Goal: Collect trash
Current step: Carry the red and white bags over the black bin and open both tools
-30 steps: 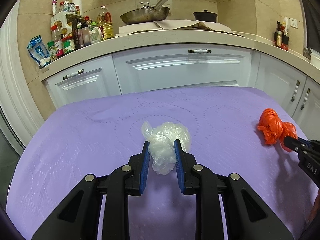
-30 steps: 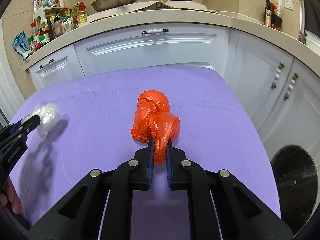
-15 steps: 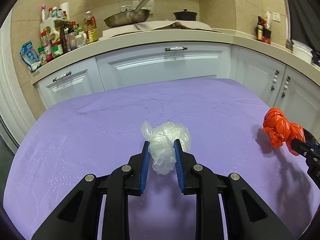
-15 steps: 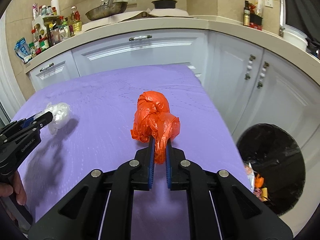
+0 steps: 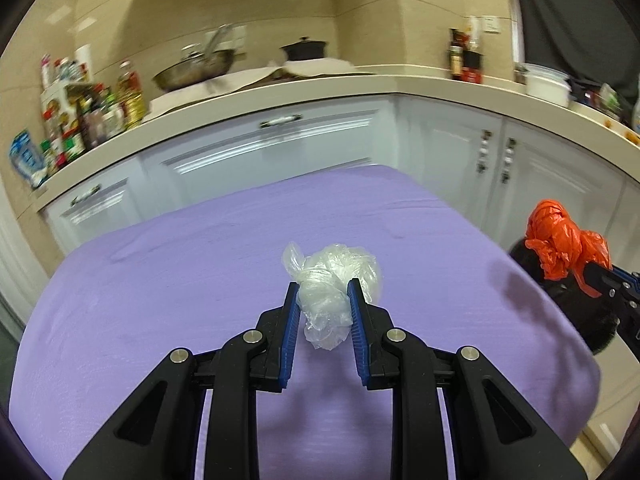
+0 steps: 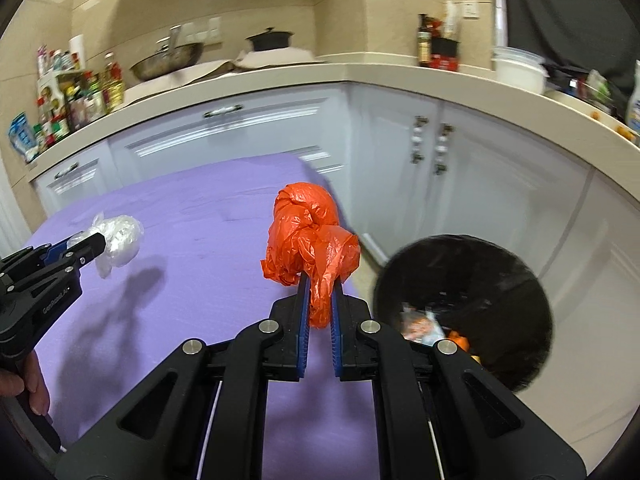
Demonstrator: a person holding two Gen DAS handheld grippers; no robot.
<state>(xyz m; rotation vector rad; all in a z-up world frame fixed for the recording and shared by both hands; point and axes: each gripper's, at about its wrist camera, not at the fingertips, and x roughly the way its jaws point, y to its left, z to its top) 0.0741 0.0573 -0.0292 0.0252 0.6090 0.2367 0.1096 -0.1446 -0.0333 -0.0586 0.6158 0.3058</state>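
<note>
left gripper [image 5: 323, 300] is pinching the clear bag [image 5: 334, 280], right gripper [image 6: 319, 297] is pinching the orange bag [image 6: 310, 236] near the table's [image 5: 160, 280] right edge; both are looking light, soft, crushable, best gripped by loose tails.

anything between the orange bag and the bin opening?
Nothing. In the right wrist view, the orange bag hangs in the right gripper with only bare floor before the bin.
</note>
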